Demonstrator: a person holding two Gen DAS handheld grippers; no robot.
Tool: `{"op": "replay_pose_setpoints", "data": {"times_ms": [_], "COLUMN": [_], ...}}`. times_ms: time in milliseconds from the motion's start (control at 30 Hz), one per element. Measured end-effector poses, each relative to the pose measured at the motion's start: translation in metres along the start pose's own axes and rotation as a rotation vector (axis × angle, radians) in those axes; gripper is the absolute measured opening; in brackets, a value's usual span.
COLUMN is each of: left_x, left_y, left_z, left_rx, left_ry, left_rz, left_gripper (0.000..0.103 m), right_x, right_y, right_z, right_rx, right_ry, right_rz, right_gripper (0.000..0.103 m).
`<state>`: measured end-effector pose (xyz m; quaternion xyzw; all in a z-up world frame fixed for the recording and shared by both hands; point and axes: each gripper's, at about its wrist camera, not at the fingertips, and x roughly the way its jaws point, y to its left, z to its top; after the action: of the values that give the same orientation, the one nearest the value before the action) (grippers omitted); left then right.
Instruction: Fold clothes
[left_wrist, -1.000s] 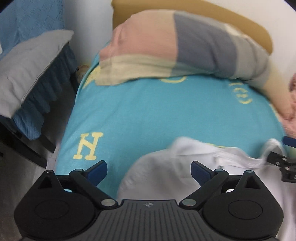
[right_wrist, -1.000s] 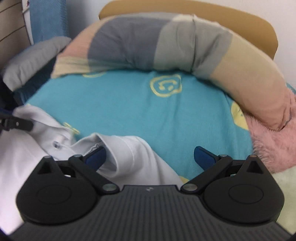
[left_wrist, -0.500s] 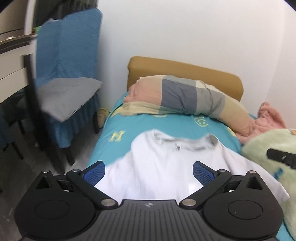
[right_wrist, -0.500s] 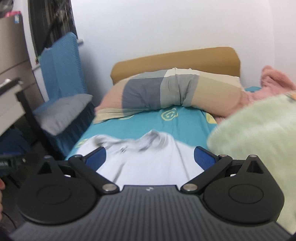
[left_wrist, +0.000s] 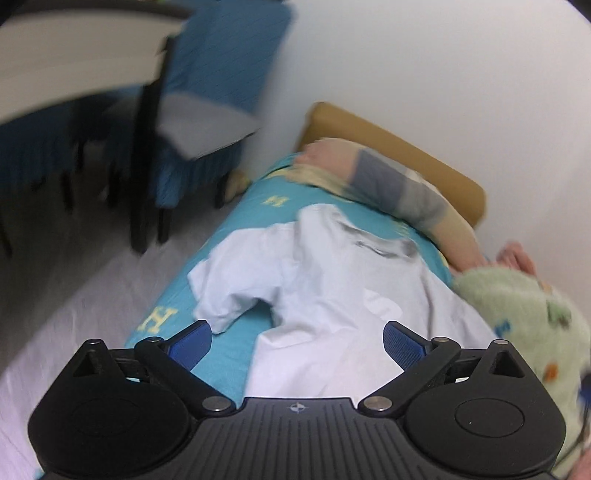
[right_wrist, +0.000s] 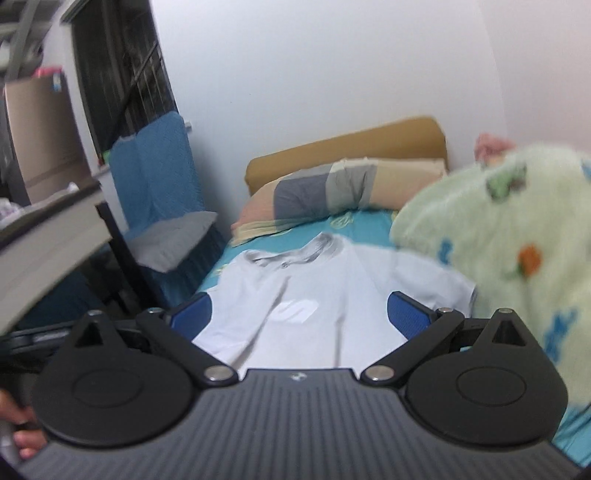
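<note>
Left wrist view: both tongs (left_wrist: 297, 341) (right_wrist: 299, 312) gape wide, empty, above the soft, creased white T-shirt (left_wrist: 332, 291).

White shirt (left_wrist: 332, 295) flat now — seemingly released

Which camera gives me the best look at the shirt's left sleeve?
Left wrist view: the sleeve lies spread on the sheet, edges clear. In the right wrist view that side of the shirt hides behind the right gripper's finger.
</note>
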<state>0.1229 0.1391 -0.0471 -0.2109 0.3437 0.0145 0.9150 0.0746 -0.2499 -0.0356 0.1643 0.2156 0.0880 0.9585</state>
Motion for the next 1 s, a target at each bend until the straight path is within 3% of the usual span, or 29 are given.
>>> {"op": "replay_pose_setpoints", "data": {"times_ms": [233,467,533,600,700,767,833,900,1000], "left_x": [0.068,0.141,0.161,0.179,0.204,0.220,0.231,0.237,0.237], "left_y": [0.079,0.122,0.127,0.121,0.103,0.088,0.077,0.067,0.047], "left_z": [0.005,0.014,0.020,0.027,0.041,0.051,0.065,0.083,0.118], "left_rx": [-0.346,-0.517,-0.531,-0.493,-0.349,-0.208,-0.084,-0.007,0.155], "left_ry": [0.026,0.004,-0.001,-0.022,-0.011,0.019,0.052,0.073,-0.004], "left_rz": [0.035,0.020,0.017,0.028,0.085,0.159,0.198,0.209,0.289], "left_gripper": [0.094,0.089,0.083,0.080,0.066,0.046,0.008,0.007,0.006], "right_x": [0.028,0.074,0.086,0.095,0.109,0.117,0.123,0.129,0.135], "right_y": [-0.014,-0.037,-0.041,-0.044,-0.050,-0.051,-0.053,-0.053,-0.051], "right_z": [-0.033,-0.041,-0.042,-0.042,-0.041,-0.040,-0.038,-0.037,-0.036], "right_rx": [0.059,0.137,0.134,0.128,0.134,0.140,0.137,0.129,0.102], "right_ry": [0.079,0.109,0.119,0.126,0.141,0.144,0.142,0.138,0.124], "right_rz": [-0.016,-0.036,-0.046,-0.062,-0.079,-0.086,-0.092,-0.099,-0.114], "right_gripper": [0.103,0.103,0.103,0.103,0.103,0.103,0.103,0.103,0.103]}}
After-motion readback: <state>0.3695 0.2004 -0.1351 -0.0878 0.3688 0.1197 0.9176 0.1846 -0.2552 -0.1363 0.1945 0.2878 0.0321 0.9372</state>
